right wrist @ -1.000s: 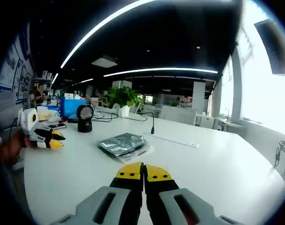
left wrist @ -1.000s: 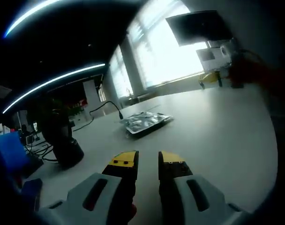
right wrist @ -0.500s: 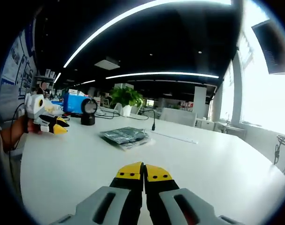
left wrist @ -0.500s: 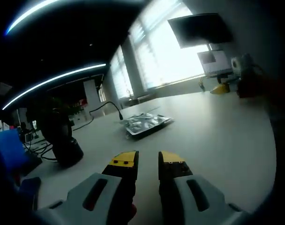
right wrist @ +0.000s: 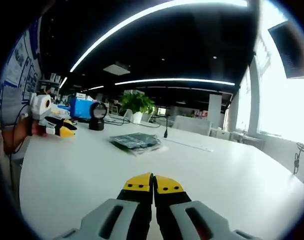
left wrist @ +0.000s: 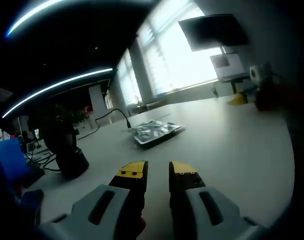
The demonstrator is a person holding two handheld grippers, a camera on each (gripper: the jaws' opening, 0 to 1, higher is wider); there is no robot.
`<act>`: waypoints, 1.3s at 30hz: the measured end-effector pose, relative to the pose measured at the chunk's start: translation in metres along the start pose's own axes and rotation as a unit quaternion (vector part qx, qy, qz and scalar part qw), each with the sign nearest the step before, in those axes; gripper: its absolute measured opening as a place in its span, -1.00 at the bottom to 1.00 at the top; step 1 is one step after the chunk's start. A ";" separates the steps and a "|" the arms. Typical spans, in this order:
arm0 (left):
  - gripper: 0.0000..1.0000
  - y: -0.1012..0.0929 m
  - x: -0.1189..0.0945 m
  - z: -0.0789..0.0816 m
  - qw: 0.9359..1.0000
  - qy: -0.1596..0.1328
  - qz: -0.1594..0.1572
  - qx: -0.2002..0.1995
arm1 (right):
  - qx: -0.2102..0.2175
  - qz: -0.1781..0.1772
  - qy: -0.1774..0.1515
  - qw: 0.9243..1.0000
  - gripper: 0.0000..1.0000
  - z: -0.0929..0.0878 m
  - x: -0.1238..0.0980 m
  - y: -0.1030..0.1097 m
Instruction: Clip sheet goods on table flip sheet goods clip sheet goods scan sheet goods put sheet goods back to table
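Meanwhile, nothing is gripped yet: the left gripper (left wrist: 157, 169) hangs low over the white table (left wrist: 227, 145) with its yellow-tipped jaws slightly parted and bare, while the right gripper (right wrist: 153, 182) has its jaws pressed together on nothing. Since a second ago the right gripper view has dropped closer to the tabletop, and the pack of sheet goods (right wrist: 135, 141) now sits higher and further off in it; in the left gripper view the right gripper (left wrist: 252, 85) has slid outward and lower along the far edge. The left gripper's own view has hardly shifted. The silvery pack (left wrist: 156, 131) lies flat on the table, well ahead of both sets of jaws, so the first clip is judged not yet begun. Nearby: a black scanner on a stand (left wrist: 69, 150) to the left of the pack, a thin black cable (left wrist: 119, 114) just behind it, a blue box (right wrist: 81, 107) and a plant (right wrist: 136, 102) further back. Open tabletop lies between each gripper and the pack.
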State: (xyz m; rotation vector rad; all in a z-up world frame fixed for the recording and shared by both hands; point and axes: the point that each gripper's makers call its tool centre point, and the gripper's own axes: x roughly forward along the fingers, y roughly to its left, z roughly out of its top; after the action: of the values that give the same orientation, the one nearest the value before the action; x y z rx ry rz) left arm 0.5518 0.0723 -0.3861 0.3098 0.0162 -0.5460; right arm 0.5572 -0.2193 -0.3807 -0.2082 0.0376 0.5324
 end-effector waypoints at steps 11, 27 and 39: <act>-0.82 0.000 0.000 0.001 1.000 -0.001 -0.002 -0.001 | 0.010 -0.013 -0.014 1.000 -1.00 0.005 -0.002 -0.005; -0.82 0.001 0.000 0.002 1.000 -0.003 -0.007 -0.017 | 0.058 -0.031 -0.022 0.998 -0.98 0.010 -0.005 -0.012; -0.82 0.000 0.001 0.004 0.999 -0.007 -0.011 -0.032 | 0.035 -0.029 -0.017 0.999 -0.99 0.011 -0.005 -0.003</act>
State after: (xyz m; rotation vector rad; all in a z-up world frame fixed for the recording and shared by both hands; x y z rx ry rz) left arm 0.5526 0.0705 -0.3825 0.2430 0.0247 -0.5689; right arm 0.5541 -0.2224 -0.3689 -0.1308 0.0170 0.4749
